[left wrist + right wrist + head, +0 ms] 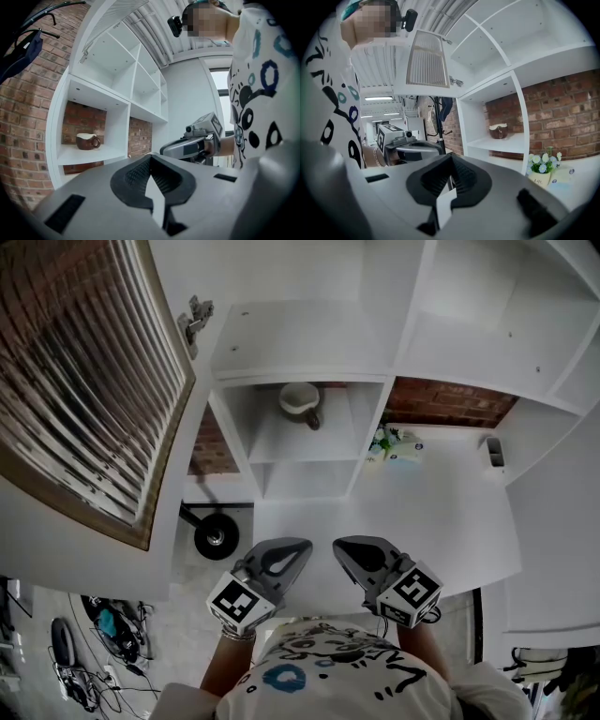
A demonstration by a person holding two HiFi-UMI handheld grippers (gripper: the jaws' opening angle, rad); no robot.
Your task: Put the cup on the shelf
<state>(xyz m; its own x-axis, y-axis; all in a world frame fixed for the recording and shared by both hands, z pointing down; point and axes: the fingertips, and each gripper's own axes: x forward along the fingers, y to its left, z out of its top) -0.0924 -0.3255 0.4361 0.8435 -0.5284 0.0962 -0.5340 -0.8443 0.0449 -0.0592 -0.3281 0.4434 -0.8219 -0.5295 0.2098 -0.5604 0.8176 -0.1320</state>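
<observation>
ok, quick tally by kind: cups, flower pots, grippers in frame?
cup: 1
flower pot: 1
grippers: 2 (left gripper, right gripper)
Total: 4

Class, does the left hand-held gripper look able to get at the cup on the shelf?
Probably yes: the cup stands alone in an open-fronted compartment, and nothing lies between it and the left hand-held gripper, though its jaws are shut.

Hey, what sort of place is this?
Probably a workshop or lab staged like a home corner: a white shelf unit stands against a brick wall, a brown cup sits on one shelf, and loose cables lie on the floor nearby.
</observation>
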